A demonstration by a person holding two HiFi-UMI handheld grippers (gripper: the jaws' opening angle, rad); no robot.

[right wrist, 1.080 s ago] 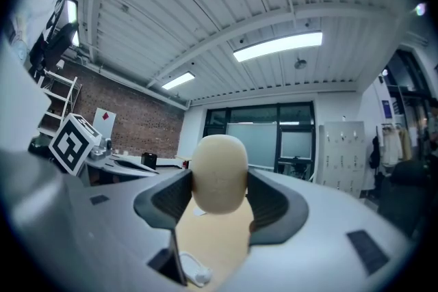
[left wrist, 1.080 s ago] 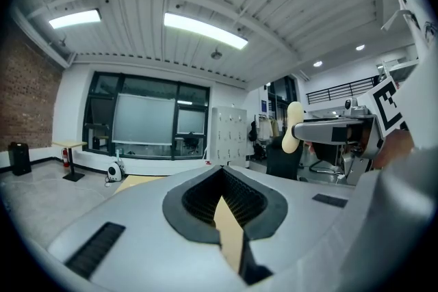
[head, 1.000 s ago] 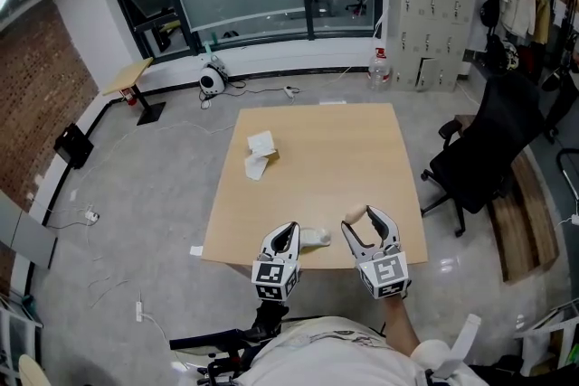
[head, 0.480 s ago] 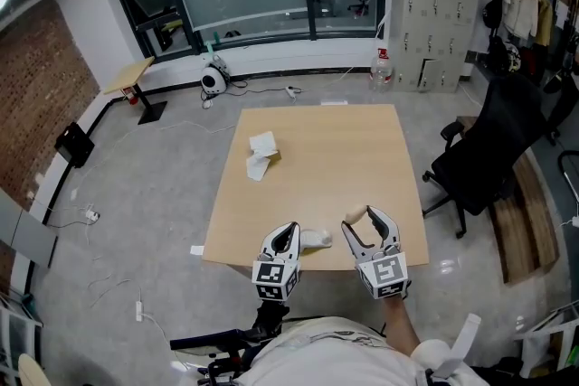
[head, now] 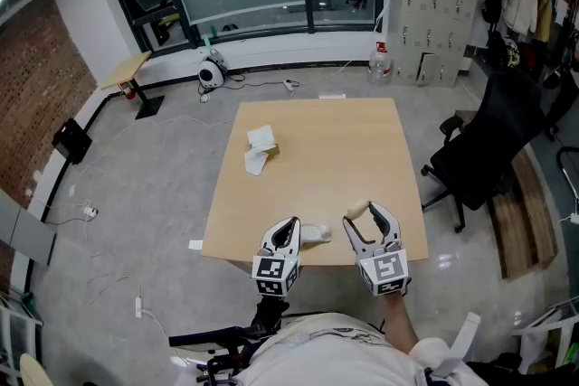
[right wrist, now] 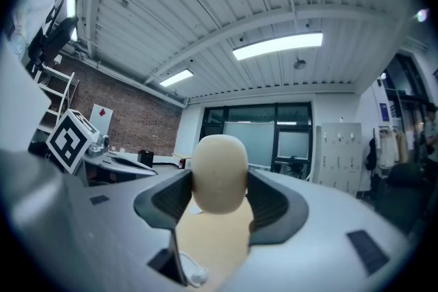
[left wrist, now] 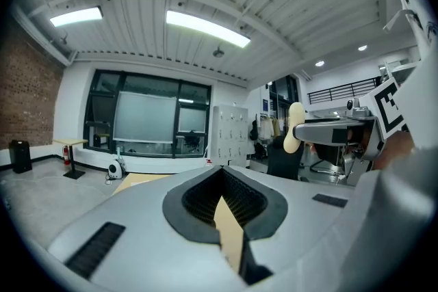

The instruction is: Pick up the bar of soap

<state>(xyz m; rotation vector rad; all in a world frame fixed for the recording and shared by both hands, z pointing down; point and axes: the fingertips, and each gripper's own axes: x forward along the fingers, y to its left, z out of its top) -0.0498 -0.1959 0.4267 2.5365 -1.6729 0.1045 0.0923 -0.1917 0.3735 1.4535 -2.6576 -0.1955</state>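
Note:
The beige oval bar of soap (right wrist: 219, 173) stands on end between the two dark pads of my right gripper (right wrist: 220, 196), which is shut on it. In the head view the soap (head: 356, 211) shows at the tips of my right gripper (head: 363, 216), above the near edge of the wooden table (head: 344, 149). My left gripper (head: 289, 228) hovers beside it to the left, shut with nothing in it. In the left gripper view, its pads (left wrist: 198, 196) meet at the tips, and the soap (left wrist: 294, 126) is seen off to the right.
A small white crumpled item (head: 316, 235) lies at the table's near edge between the grippers. White tissue paper (head: 260, 147) lies at the far left of the table. A black office chair (head: 488, 149) stands to the right. Lockers (head: 430, 4) stand at the back.

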